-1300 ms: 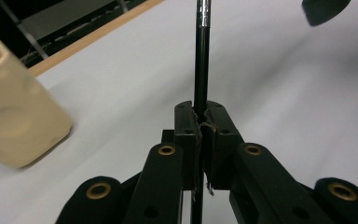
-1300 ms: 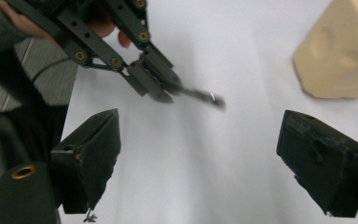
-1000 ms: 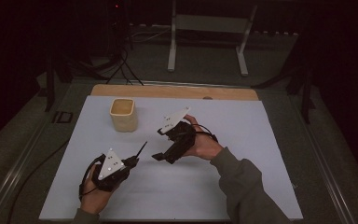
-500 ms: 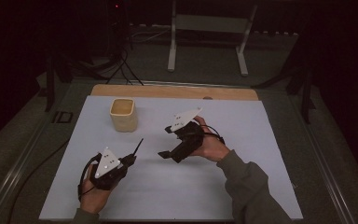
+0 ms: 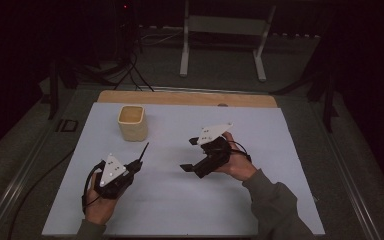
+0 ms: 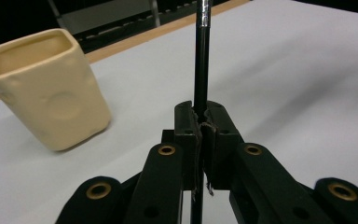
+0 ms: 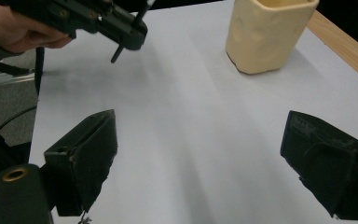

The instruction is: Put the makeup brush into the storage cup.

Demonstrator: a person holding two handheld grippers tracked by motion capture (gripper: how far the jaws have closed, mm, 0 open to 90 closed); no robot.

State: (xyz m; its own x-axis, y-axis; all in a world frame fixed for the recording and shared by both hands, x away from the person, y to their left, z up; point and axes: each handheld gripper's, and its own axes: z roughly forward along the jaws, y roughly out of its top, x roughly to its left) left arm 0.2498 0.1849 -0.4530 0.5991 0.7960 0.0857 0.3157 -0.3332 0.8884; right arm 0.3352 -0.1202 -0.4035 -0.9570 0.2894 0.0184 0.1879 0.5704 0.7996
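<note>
Dark floor and a white metal stand [image 5: 225, 30] surround the pale blue-grey table top [image 5: 280, 200] with its wooden far edge. Low and left in the high view, the left gripper [image 5: 136, 164] pinches a thin black pen-like rod [image 6: 200, 60] with a silver band, pointing toward the cream square ceramic cup [image 5: 132, 122]. Mid-frame, the right gripper [image 5: 189, 169] hangs spread, holding nothing.
</note>
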